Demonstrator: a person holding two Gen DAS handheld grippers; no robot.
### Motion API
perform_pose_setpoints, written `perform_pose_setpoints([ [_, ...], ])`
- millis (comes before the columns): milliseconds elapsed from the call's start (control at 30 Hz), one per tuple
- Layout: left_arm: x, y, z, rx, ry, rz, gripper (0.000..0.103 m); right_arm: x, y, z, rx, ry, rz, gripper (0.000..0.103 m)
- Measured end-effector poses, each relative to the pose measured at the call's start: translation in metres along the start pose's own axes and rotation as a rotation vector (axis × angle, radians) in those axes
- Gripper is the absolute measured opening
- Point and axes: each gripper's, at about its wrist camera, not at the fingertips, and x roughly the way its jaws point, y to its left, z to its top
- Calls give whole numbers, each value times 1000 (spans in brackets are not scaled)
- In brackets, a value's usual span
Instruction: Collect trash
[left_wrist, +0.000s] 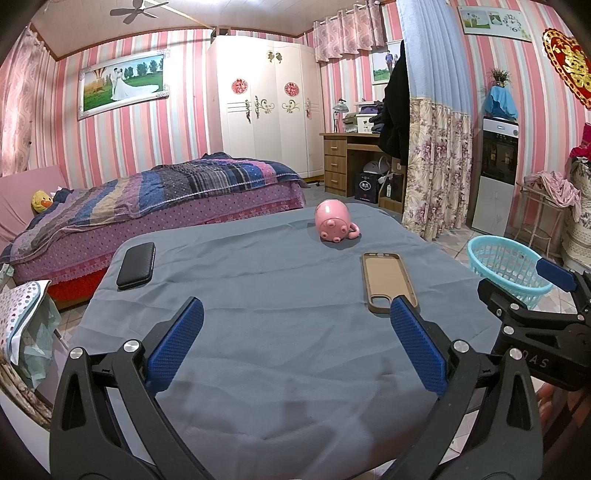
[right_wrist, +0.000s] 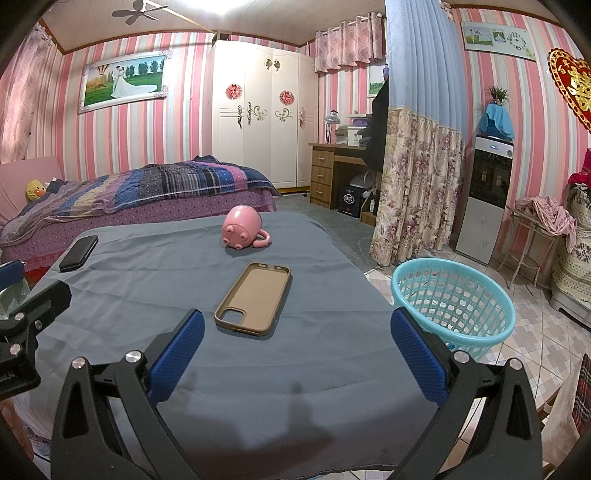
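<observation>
Near half of the surface (right_wrist: 314, 387) is left bare; farther passage is obstructed by phone case (right_wrist: 254, 299), pink mug (right_wrist: 242, 228) and black case (left_wrist: 136, 266). Basket (right_wrist: 454, 299) is set beside the right edge.

Table cover (right_wrist: 280, 369): matt grey cloth, creased. Mug (right_wrist: 242, 227): glossy pink. Phone case (right_wrist: 255, 299): matt tan. Basket (right_wrist: 452, 301): teal plastic lattice. Pouch (left_wrist: 136, 265): textured black.

On the table (right_wrist: 258, 387) lie three things: one pink mug (right_wrist: 242, 227) tipped on its side near the far edge, one tan phone case (right_wrist: 255, 299) toward the right edge, and one black case (right_wrist: 78, 253) at the far left corner. One turquoise basket (right_wrist: 452, 302) stands on the floor off the right edge. Two grippers, left (left_wrist: 295, 314) and right (right_wrist: 297, 319), both spread wide.
</observation>
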Motion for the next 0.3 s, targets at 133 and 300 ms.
perform_pose_setpoints([
  [133, 0, 0, 0, -3, 6, -5, 98, 0, 0, 0, 0, 1, 0, 99],
  [300, 1, 0, 2, -2, 8, -9, 98, 0, 0, 0, 0, 0, 1, 99],
])
